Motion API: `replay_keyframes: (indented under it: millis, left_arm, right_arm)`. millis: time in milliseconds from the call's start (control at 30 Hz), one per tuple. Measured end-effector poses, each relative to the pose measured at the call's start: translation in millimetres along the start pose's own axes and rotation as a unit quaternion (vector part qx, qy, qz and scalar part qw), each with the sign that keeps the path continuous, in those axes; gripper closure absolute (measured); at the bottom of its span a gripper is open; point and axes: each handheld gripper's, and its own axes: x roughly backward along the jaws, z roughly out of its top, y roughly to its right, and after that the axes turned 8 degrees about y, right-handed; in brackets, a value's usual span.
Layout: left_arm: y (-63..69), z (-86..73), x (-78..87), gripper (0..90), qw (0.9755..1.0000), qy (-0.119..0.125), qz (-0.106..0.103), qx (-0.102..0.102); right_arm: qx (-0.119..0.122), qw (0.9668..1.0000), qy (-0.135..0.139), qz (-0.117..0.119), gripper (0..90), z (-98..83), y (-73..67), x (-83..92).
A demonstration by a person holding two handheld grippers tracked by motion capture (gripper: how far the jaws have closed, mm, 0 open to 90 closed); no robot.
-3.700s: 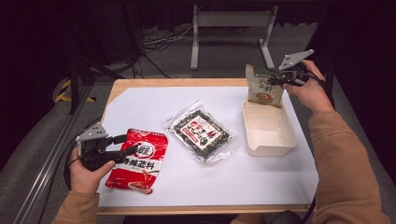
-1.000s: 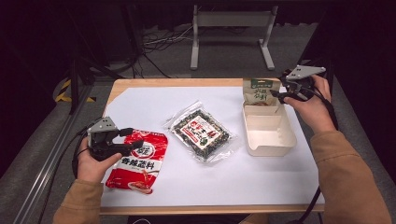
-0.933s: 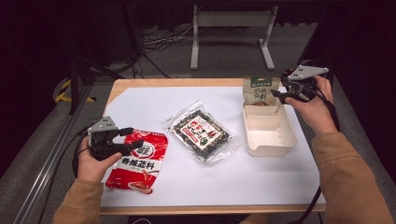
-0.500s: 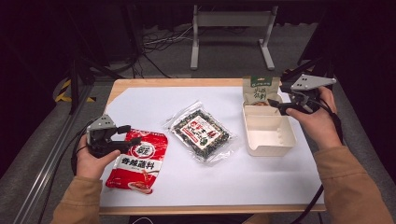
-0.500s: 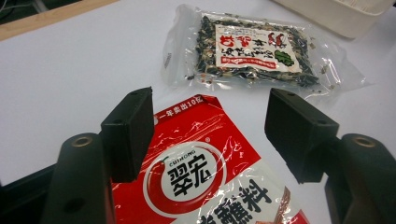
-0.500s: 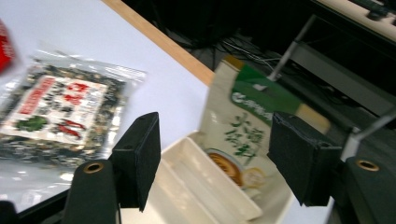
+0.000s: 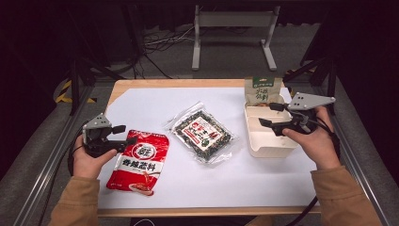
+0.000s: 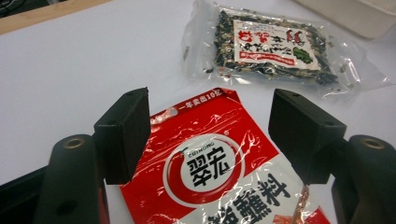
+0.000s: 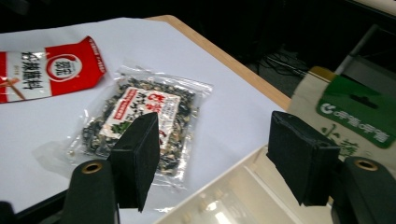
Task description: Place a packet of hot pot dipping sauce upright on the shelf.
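The right gripper [image 7: 270, 115] has let go of the green bag [image 7: 261, 90], now standing at the tray's [image 7: 271, 146] far end, and hangs open over it, while the left gripper's fingers [image 8: 123, 133] gape around the red bag's [image 7: 139, 160] top edge on the desk [image 7: 244, 183], probably next.

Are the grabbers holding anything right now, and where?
Nothing is held. The left gripper is open above the red packet; the right gripper is open over the white tray.
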Motion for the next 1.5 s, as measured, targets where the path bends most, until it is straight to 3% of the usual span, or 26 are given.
replay_keyframes:
  millis: [167,333,433,633,833,1100,1300,1333,1500]
  left_arm:
    - [-7.0,0.0,-0.3,31.7,0.9999,0.012,0.008,-0.002]
    - [-13.8,-1.5,-3.4,33.3,0.9996,0.025,0.016,0.002]
    - [-19.0,-3.9,-8.2,33.6,0.9994,0.021,0.02,0.018]
    - [-26.1,-9.0,-15.8,33.9,0.9994,0.007,0.03,0.016]
    - [-31.1,-13.3,-24.2,31.3,0.9984,-0.006,0.045,0.033]
    - [-43.1,-21.6,-41.4,32.2,0.9977,-0.028,0.038,0.048]
    - [-54.5,-31.8,-45.8,33.4,0.9963,-0.025,0.036,0.074]
    - [-57.7,-35.2,-48.0,33.5,0.9955,-0.022,0.031,0.087]
    - [-61.5,-38.8,-54.8,34.3,0.9955,-0.024,0.022,0.089]
  right_arm:
    - [0.005,0.9998,0.001,0.017,34.5,-5.8,-16.4,-3.1]
    - [-0.009,0.9994,0.015,0.03,34.4,-10.8,-28.8,-5.0]
    - [-0.015,0.9991,0.023,0.032,34.2,-15.0,-36.8,-7.0]
    - [-0.013,0.9989,0.014,0.044,34.2,-22.6,-48.4,-15.9]
    - [-0.012,0.9983,0.009,0.056,34.2,-24.8,-54.9,-20.8]
    - [-0.005,0.9982,-0.002,0.059,34.1,-30.8,-61.9,-21.2]
    - [-0.012,0.9978,-0.001,0.065,34.1,-33.0,-62.5,-22.1]
    - [-0.013,0.9977,-0.004,0.066,34.1,-34.9,-62.9,-23.6]
    - [-0.015,0.9976,-0.006,0.068,34.0,-36.1,-64.2,-25.2]
